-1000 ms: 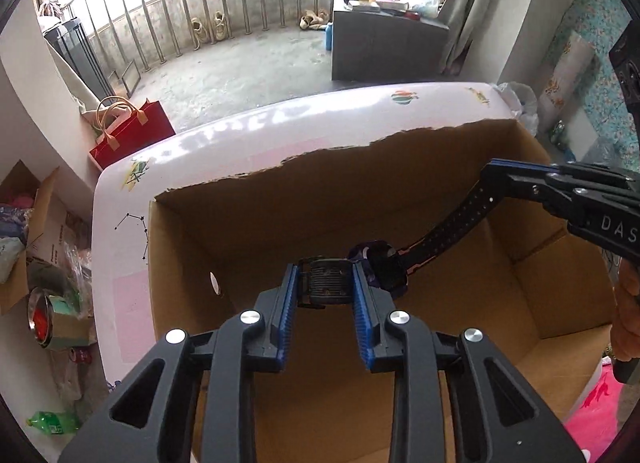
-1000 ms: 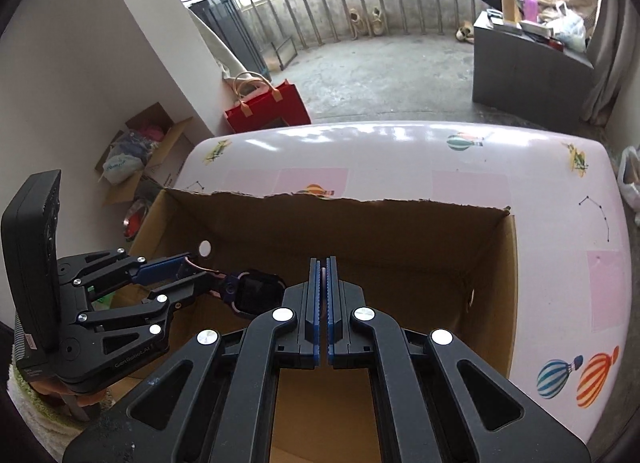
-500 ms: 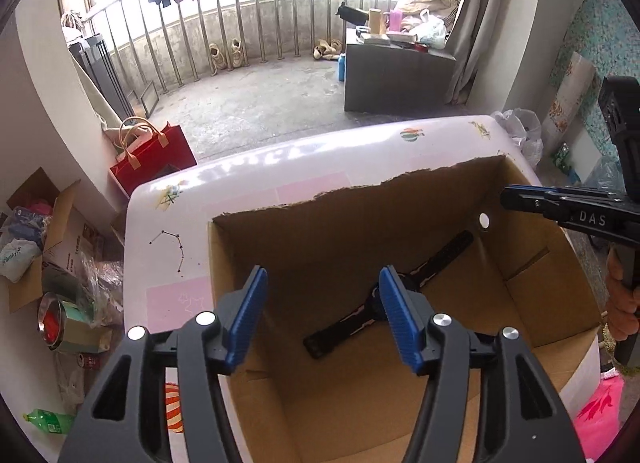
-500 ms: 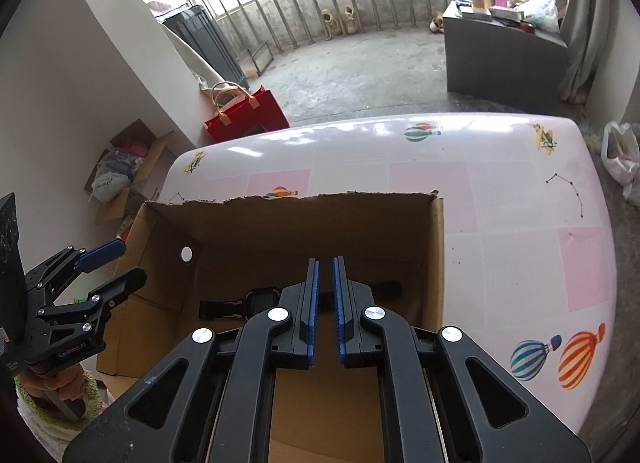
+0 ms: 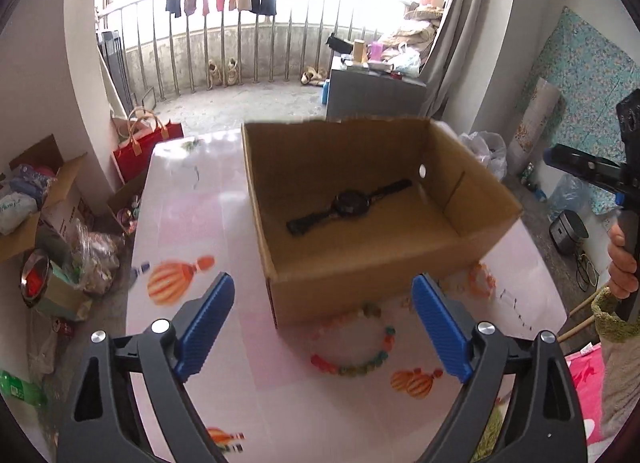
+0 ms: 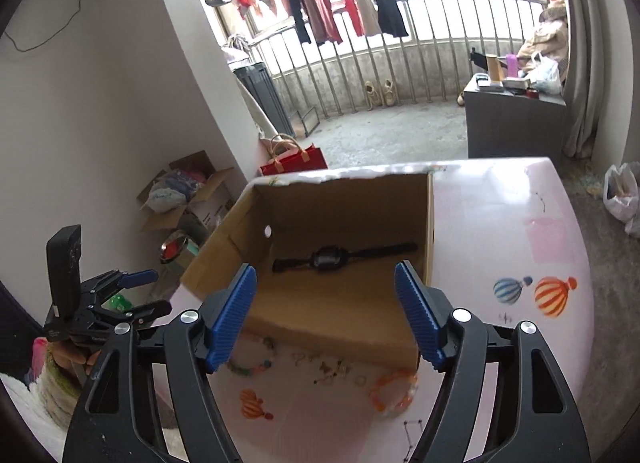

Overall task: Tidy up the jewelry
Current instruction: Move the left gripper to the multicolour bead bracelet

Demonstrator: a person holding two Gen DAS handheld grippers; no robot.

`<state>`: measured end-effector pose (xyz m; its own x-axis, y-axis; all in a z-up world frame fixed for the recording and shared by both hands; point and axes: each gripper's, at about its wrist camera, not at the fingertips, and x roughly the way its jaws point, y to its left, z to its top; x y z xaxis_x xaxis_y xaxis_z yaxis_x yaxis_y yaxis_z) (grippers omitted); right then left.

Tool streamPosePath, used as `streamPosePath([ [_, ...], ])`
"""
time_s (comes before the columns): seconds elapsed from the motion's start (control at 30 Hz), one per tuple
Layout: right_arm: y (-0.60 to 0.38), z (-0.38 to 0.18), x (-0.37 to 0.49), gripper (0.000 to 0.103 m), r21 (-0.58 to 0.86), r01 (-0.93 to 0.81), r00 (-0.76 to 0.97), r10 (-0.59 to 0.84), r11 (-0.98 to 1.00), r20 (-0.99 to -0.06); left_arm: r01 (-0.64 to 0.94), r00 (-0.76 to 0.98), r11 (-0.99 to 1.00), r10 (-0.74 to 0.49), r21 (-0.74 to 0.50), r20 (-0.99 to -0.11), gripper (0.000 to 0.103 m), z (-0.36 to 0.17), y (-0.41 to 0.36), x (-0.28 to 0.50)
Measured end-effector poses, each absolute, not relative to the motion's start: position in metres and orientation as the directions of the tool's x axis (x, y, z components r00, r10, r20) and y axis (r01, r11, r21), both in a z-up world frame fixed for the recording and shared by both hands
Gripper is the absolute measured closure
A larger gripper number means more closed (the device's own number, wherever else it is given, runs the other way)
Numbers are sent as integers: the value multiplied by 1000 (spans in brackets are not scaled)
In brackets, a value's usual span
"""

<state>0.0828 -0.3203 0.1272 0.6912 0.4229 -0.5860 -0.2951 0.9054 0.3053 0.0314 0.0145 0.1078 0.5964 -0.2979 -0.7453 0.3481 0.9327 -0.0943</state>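
Two grippers stand released above the near edge of the desk [image 5: 188,215], each with nothing between its blue pads. The left gripper [image 5: 324,323] has its jaws spread wide, having just been opening, and the right gripper [image 6: 326,311] has likewise just been opening, its jaws well apart. One black watch [image 5: 348,203] lies flat on the floor of the open cardboard box [image 5: 360,271], its strap stretched out to either side of the dial, touched by neither gripper. The box sits on the pink desk, whose cover carries printed balloons. Just in front of the box, on the desk, lies a beaded bracelet [image 5: 360,351] of mixed colours, and to its right an orange bracelet [image 6: 394,389]. Between them a few small pieces [image 6: 332,369] are scattered, too blurred to tell apart. A hand [image 5: 622,263] grips the handle of the right gripper at the edge of the left wrist view.
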Motion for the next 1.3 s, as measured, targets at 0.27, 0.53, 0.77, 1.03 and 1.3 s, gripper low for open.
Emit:
streamPosePath([
  [0.27, -267, -1, 38, 29, 123, -156, 540, 189, 980, -820, 280, 445, 959, -171, -44, -879, 14, 3, -9, 6],
  [0.53, -254, -28, 35, 10, 14, -131, 535, 83, 991, -841, 246, 472, 969, -112, 8, -875, 5, -15, -11, 3],
  [0.77, -256, -28, 33, 8, 25, -113, 529, 81, 993, -845, 243, 494, 970, -108, 17, -862, 5, -16, -9, 0],
  [1.03, -256, -27, 35, 8, 29, -76, 536, 65, 997, -842, 294, 523, 956, -157, 5, -838, 4, -14, 0, 4],
  [1.3, -258, -28, 34, 8, 47, -61, 564, 73, 997, -823, 250, 573, 961, -243, -115, -783, 31, 14, 11, 24],
])
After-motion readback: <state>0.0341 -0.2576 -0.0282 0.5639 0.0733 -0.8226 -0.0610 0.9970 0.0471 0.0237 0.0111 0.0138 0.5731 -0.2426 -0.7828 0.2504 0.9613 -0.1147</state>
